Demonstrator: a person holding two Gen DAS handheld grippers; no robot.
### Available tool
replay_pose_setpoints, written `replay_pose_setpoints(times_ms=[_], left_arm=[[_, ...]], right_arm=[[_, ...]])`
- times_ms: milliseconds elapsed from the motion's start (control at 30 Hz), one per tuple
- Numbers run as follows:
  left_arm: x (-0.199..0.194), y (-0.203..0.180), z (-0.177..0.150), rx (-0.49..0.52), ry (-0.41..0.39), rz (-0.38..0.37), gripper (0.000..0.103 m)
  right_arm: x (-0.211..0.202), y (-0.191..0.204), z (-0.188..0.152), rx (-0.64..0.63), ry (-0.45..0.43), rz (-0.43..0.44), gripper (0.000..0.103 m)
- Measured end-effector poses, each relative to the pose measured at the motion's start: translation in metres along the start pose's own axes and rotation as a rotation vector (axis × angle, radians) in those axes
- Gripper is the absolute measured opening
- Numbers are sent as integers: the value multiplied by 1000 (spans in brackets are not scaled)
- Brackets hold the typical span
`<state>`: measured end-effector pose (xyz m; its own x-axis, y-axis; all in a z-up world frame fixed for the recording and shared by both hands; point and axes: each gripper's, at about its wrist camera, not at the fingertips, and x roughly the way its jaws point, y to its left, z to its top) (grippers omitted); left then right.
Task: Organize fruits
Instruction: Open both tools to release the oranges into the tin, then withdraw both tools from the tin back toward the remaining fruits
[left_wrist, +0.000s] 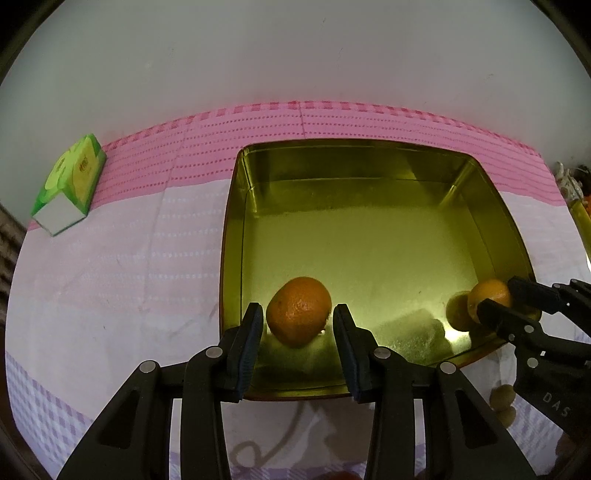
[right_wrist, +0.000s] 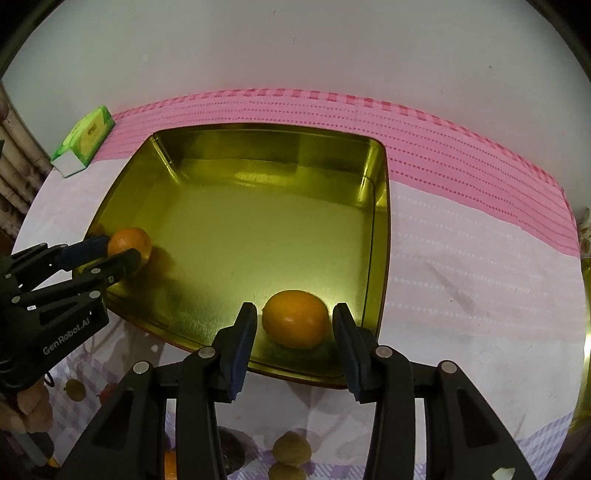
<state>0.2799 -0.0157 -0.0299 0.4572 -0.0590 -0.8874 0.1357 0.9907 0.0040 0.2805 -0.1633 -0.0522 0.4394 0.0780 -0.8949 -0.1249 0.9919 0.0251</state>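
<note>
Pink checked cloth bears gold tin; both jaws gape around 2 oranges, unpressed.

Both cams ride the grippers, tilted steeply down at the gold tin from its near edge, really close. Left wrist view sits over the tin's near-left corner, right wrist view over its near-right corner. Both share the whole tin, the pink cloth behind it, and the green box off its far-left.
</note>
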Motion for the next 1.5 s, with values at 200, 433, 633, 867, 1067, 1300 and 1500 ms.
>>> replay_pose_setpoints(times_ms=[200, 433, 633, 867, 1067, 1300, 1500], left_arm=[[-10, 0, -3, -8, -20, -6, 43], [-34, -1, -14, -9, -58, 4, 44], [-57, -2, -32, -17, -83, 18, 44], [-76, -4, -58, -15, -92, 41, 44], [-81, 3, -80, -42, -73, 58, 44], [-93, 12, -109, -60, -67, 77, 44], [-101, 22, -136, -93, -55, 93, 44]], right_arm=[[-8, -1, -1, -7, -19, 9, 46], [-32, -1, -7, -13, -69, 9, 46], [-48, 0, -22, -16, -86, 2, 46], [-61, -6, -50, 9, -87, 6, 45], [-72, -10, -76, 32, -83, 8, 45], [-80, -19, -101, 64, -71, 18, 45], [-84, -21, -125, 80, -60, 26, 45]])
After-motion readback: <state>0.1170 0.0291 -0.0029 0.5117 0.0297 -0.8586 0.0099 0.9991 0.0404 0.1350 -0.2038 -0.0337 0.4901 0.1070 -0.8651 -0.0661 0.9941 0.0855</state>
